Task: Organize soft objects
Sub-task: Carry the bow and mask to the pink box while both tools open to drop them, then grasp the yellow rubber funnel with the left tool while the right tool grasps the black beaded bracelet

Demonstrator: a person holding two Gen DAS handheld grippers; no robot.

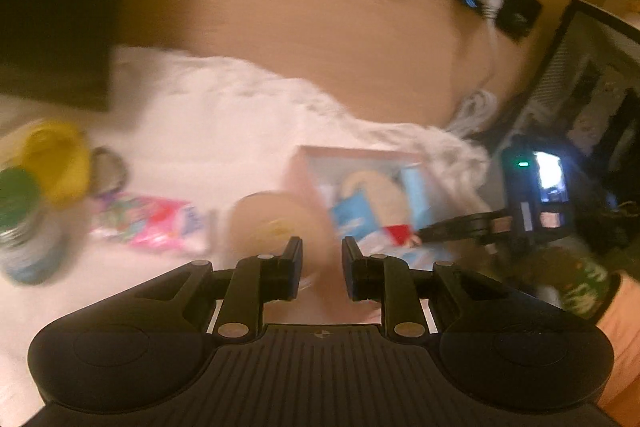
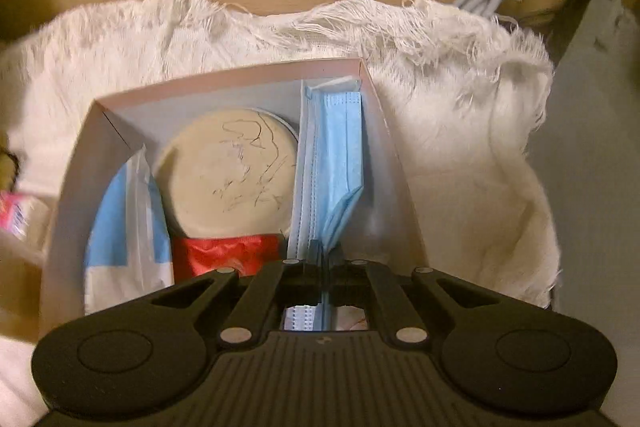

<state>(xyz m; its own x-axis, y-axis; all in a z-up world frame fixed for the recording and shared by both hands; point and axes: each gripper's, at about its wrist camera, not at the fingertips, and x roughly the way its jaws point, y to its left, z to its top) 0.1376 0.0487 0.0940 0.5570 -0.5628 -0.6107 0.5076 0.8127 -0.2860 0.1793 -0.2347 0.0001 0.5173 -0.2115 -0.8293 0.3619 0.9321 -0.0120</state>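
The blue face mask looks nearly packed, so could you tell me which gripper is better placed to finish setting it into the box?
Right. The right gripper is shut on the blue face mask, which already hangs inside the box. The left gripper is open, holds nothing and sits outside the box.

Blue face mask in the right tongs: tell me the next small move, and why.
Probably open the right tongs and let go. They are shut on the blue face mask, which already lies along the right wall inside the open box, beside the round beige sponge, so it looks placed.
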